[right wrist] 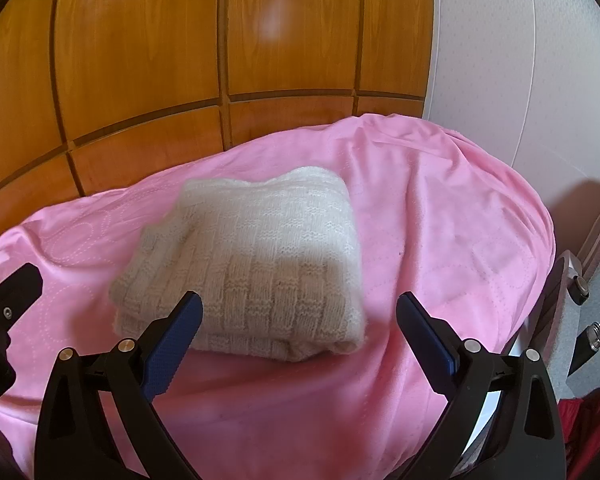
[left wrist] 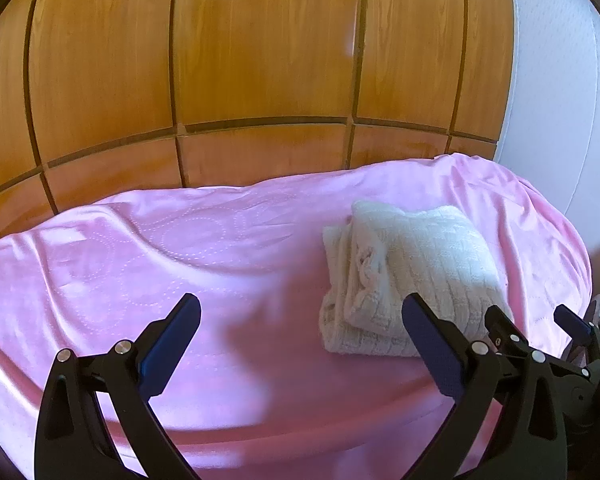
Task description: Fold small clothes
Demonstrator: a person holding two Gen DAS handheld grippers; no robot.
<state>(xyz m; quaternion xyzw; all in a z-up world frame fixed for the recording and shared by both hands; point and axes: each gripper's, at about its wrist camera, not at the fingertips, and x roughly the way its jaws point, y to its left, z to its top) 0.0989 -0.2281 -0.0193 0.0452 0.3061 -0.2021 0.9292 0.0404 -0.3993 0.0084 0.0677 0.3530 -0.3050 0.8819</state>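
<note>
A cream knitted garment lies folded into a thick bundle on a pink bedspread; it also shows in the right wrist view. My left gripper is open and empty, held just in front of and to the left of the bundle. My right gripper is open and empty, right in front of the bundle's near edge, its left finger overlapping the knit. The right gripper also shows in the left wrist view at the right. The left gripper's finger tip shows at the left edge of the right wrist view.
A wooden panelled wardrobe stands behind the bed. A white wall is to the right. A red cloth lies on the floor at the lower right, next to metal tripod legs.
</note>
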